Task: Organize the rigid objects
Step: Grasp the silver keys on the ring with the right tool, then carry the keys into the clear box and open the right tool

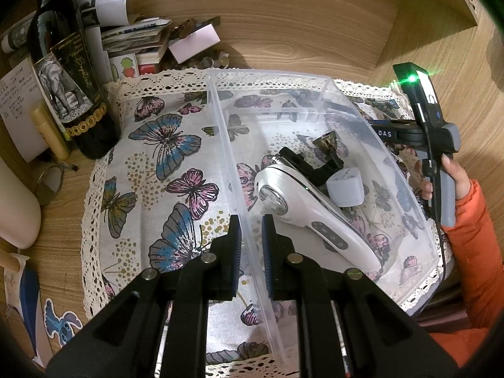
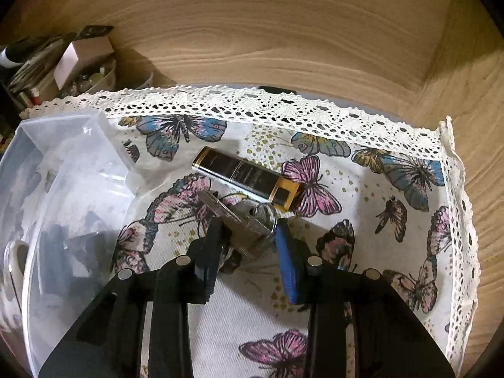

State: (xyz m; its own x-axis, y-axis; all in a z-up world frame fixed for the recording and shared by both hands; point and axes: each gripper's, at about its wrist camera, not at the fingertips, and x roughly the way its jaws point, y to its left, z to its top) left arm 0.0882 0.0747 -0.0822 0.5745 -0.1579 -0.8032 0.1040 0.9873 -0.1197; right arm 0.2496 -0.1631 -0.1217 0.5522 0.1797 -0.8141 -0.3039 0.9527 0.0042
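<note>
A clear plastic bin [image 1: 226, 145] stands on the butterfly cloth [image 1: 151, 163]. It holds a white handheld device [image 1: 302, 208], a black clip piece [image 1: 315, 163] and a small grey box [image 1: 346, 187]. My left gripper [image 1: 252, 230] is shut on the bin's left wall, one finger inside and one outside. My right gripper [image 2: 249, 223] is shut on a silver padlock with a key [image 2: 249, 220] just above the cloth [image 2: 362, 189]. A black and gold lighter [image 2: 245, 176] lies on the cloth just beyond the padlock. The bin [image 2: 63, 170] shows at the left of the right wrist view.
A dark wine bottle [image 1: 69, 82], a gold tube [image 1: 50, 135], papers and small boxes [image 1: 141, 41] crowd the back left of the wooden desk [image 1: 299, 25]. A round mirror [image 1: 50, 186] and a cream object [image 1: 15, 214] lie at the left. The right handheld unit [image 1: 431, 132] is behind the bin.
</note>
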